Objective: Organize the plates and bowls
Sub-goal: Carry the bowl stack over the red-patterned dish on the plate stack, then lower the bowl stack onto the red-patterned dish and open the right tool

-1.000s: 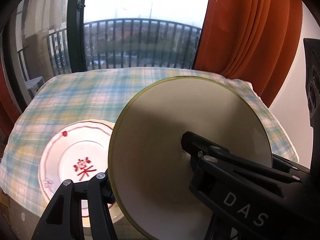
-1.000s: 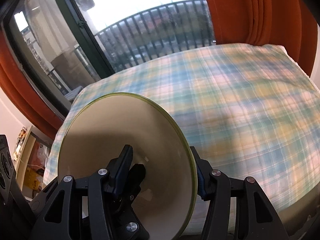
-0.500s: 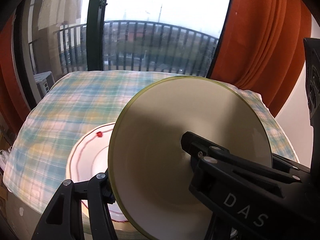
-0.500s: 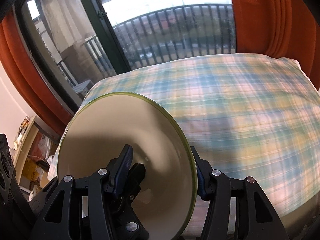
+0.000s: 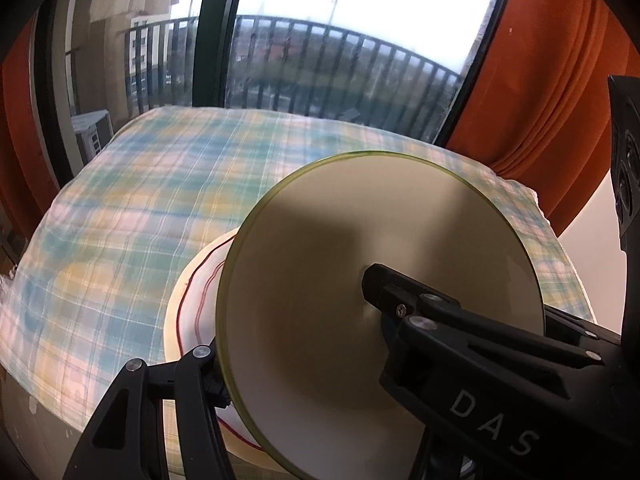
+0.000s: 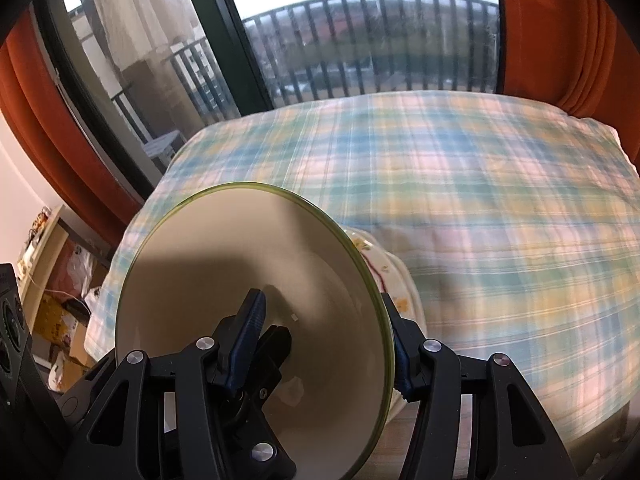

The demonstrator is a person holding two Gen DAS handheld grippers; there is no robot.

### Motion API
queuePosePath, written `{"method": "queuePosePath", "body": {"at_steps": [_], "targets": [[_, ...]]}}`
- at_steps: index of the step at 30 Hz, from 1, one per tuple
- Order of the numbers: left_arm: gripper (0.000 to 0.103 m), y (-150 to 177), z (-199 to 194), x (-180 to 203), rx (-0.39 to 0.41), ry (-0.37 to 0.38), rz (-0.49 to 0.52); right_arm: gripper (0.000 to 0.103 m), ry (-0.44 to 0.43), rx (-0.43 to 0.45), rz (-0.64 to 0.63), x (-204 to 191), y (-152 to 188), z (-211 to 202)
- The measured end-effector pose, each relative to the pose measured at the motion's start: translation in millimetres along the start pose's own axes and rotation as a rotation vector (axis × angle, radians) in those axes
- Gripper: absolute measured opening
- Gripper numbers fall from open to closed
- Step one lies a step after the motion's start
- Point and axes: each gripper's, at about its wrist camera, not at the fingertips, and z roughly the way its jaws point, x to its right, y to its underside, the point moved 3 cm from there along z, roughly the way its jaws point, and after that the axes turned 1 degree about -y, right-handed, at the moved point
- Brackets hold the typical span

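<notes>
Both grippers hold one cream bowl with a green rim (image 5: 360,264) (image 6: 224,280), tilted on its side above the table. My left gripper (image 5: 296,332) is shut on it: one finger sits outside the wall at the lower left, and the other is hidden behind the right gripper's black body. My right gripper (image 6: 324,332) is also shut on it, with one blue pad inside the bowl and one outside the rim. A white plate with a red line and flower pattern (image 5: 192,300) (image 6: 396,280) lies on the cloth directly below, mostly hidden by the bowl.
A plaid cloth (image 5: 140,208) (image 6: 500,208) covers the table, which drops off at the near edge. Beyond it are a window with a balcony railing and orange curtains (image 5: 560,100). A black speaker (image 5: 628,160) stands at the right and a cluttered shelf (image 6: 44,248) at the left.
Both grippers carried the bowl sideways across the table and slightly lower. It now hangs over the white plate, which was in open view beside it a second ago.
</notes>
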Motion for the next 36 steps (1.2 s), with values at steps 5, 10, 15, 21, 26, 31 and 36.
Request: {"method": "queuePosePath", "body": {"at_steps": [5, 10, 15, 21, 26, 31, 36], "targets": [[0.061, 3, 8, -11, -0.026, -0.001, -0.012, 0.059, 0.002, -0.033, 0.006, -5, 2, 15], [0.061, 0, 11, -13, -0.022, -0.001, -0.002, 0.059, 0.008, -0.029, 0.021, -5, -1, 20], [0.061, 0, 12, -12, -0.002, -0.018, 0.007, 0.059, -0.002, -0.014, 0.048, 0, -4, 24], [0.062, 4, 10, -10, 0.041, -0.037, -0.001, 0.061, -0.016, 0.027, 0.024, 0, 0, 20], [0.08, 4, 9, -14, 0.043, -0.072, -0.003, 0.065, 0.0, 0.048, -0.027, -4, 1, 17], [0.088, 2, -9, -16, 0.14, -0.128, 0.022, 0.087, 0.042, 0.165, -0.062, -6, 2, -3], [0.098, 3, -25, -12, 0.205, -0.147, 0.083, 0.091, 0.075, 0.226, -0.09, -6, 4, -20]]}}
